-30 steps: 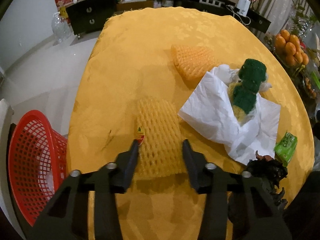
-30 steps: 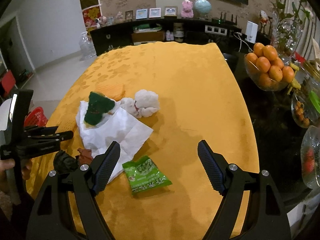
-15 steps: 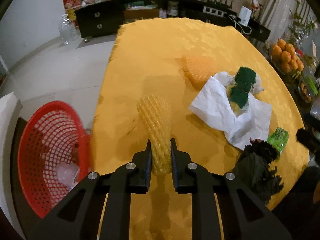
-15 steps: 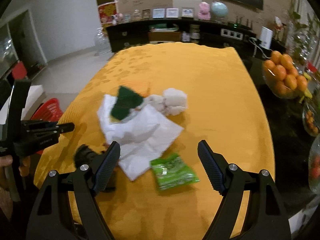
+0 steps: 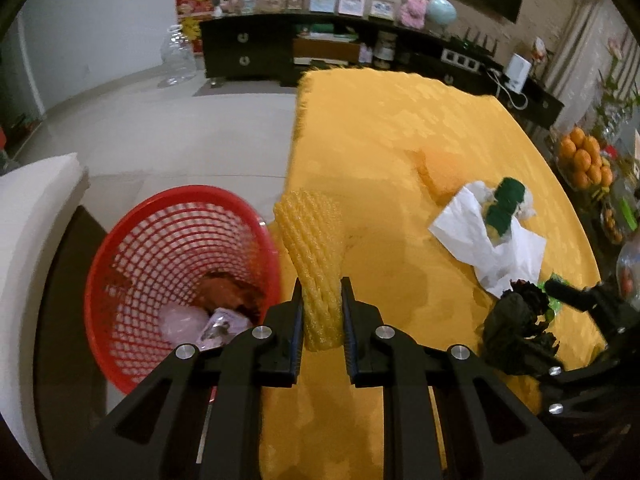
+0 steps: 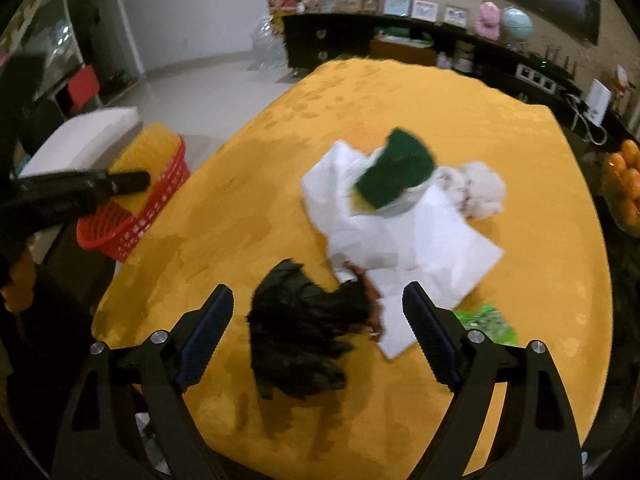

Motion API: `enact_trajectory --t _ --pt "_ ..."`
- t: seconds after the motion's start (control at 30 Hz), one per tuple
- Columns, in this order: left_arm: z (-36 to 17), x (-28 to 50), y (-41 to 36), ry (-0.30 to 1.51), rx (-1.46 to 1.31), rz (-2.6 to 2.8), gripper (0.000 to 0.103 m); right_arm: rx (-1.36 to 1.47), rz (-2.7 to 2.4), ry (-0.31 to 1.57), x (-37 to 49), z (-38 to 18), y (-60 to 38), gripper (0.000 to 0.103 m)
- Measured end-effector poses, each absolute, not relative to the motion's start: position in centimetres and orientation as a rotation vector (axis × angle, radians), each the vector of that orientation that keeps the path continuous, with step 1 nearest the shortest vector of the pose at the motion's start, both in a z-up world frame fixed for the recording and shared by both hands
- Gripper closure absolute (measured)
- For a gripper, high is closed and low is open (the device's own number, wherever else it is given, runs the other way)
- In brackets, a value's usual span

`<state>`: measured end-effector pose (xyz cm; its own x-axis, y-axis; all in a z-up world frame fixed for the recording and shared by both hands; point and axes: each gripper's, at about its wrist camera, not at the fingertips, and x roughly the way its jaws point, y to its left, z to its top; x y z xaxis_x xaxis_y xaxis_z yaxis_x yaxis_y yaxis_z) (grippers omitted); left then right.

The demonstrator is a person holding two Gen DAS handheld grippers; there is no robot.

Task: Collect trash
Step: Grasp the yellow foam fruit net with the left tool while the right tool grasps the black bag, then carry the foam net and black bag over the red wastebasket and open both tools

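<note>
My left gripper is shut on a yellow foam fruit net and holds it in the air at the table's left edge, beside the red mesh trash basket. My right gripper is open, its fingers on either side of a crumpled black bag lying on the yellow tablecloth. A white paper sheet carries a green sponge. A green snack wrapper lies by the right finger.
The basket stands on a dark stand left of the table and holds some trash. A second foam net and a white crumpled tissue lie on the cloth. A bowl of oranges stands at the right.
My left gripper closed on the yellow foam net, lifted it and carried it left toward the red basket. My right gripper moved left from the green wrapper to over the black bag.
</note>
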<state>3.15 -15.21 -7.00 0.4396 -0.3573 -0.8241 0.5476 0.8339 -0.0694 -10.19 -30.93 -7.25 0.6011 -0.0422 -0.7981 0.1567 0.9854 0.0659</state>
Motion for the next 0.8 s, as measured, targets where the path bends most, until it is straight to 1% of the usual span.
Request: enact_trajectory --t 0.3,0.5,0.57,0.63,0.67,0.8 --pt "-6.9 3.7 -12.8 0.978 0.171 -0.515 0.087 0.113 -0.142 0.948 -9.1 -8.7 -30.8 0.02" --pt "-7.1 3.7 -12.0 0.985 0.158 -0.5 0.087 0.139 -0.124 0.981 -9.1 -9.5 -31.2 0.034" --pt "-7.1 3.7 -11.9 0.984 0.155 -0.499 0.087 0.138 -0.113 0.981 -9.2 -9.6 -31.0 0.041" --pt "-7.0 3.6 -11.9 0.981 0.153 -0.498 0.087 0.137 -0.107 0.975 -9.3 -9.2 -30.9 0.044" --pt "-7.0 3.6 -11.8 0.979 0.152 -0.498 0.087 0.137 -0.104 0.974 -9.3 -9.1 -30.9 0.046" --pt "-6.4 3.6 -11.8 0.964 0.146 -0.501 0.087 0.138 -0.102 0.954 -9.5 -8.1 -31.0 0.047"
